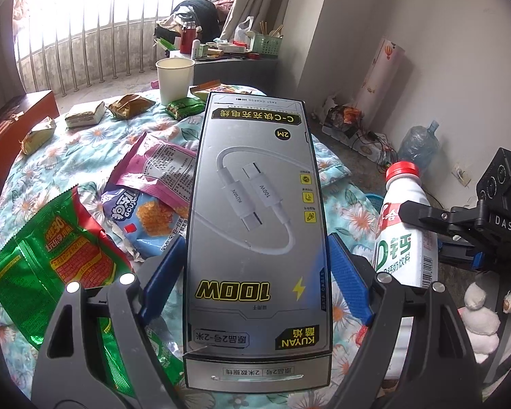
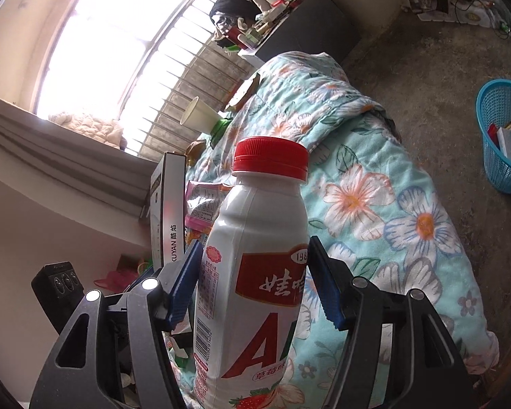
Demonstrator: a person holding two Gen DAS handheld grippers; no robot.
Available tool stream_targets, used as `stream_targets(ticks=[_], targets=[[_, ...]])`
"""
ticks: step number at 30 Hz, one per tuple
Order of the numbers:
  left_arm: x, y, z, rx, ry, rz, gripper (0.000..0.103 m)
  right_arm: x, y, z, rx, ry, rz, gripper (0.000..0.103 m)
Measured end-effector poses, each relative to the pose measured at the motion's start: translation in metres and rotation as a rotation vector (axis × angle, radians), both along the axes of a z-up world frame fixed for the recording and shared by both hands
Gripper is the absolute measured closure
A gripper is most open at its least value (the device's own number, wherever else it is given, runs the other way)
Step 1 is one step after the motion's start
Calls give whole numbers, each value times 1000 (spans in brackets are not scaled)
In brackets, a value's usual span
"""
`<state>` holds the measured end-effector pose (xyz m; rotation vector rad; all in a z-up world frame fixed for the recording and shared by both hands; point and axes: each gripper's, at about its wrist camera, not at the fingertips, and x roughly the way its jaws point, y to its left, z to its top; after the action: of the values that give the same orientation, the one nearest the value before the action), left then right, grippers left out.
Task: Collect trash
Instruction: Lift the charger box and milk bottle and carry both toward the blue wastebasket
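Wrappers (image 1: 61,238) and a cup (image 1: 174,78) lay on the quilt (image 1: 34,177) in the left view, so much was left; the left gripper (image 1: 255,272) pinched a box (image 1: 255,225) between wide-set jaws. In the right view, the right gripper (image 2: 255,283) clamped a bottle (image 2: 255,266) above the quilt, and the basket (image 2: 504,156) on the floor held some trash.

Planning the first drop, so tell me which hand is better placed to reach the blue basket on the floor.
Right. The blue mesh basket shows only in the right gripper's view, which holds the white red-capped bottle; the left gripper, holding the grey cable box, faces the bed.
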<state>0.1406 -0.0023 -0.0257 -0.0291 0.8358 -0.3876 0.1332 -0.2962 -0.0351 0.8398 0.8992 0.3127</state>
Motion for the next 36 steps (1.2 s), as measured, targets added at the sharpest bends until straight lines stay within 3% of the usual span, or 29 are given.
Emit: stream_targets(ticks=[22,36], targets=[[-43,-23,44,31,-127,-35,24,-55,-30,44,6,-149,-76,42],[-61,-81,62,77,-190,-135,24,-108,-83,51,24,-228,-209,42]])
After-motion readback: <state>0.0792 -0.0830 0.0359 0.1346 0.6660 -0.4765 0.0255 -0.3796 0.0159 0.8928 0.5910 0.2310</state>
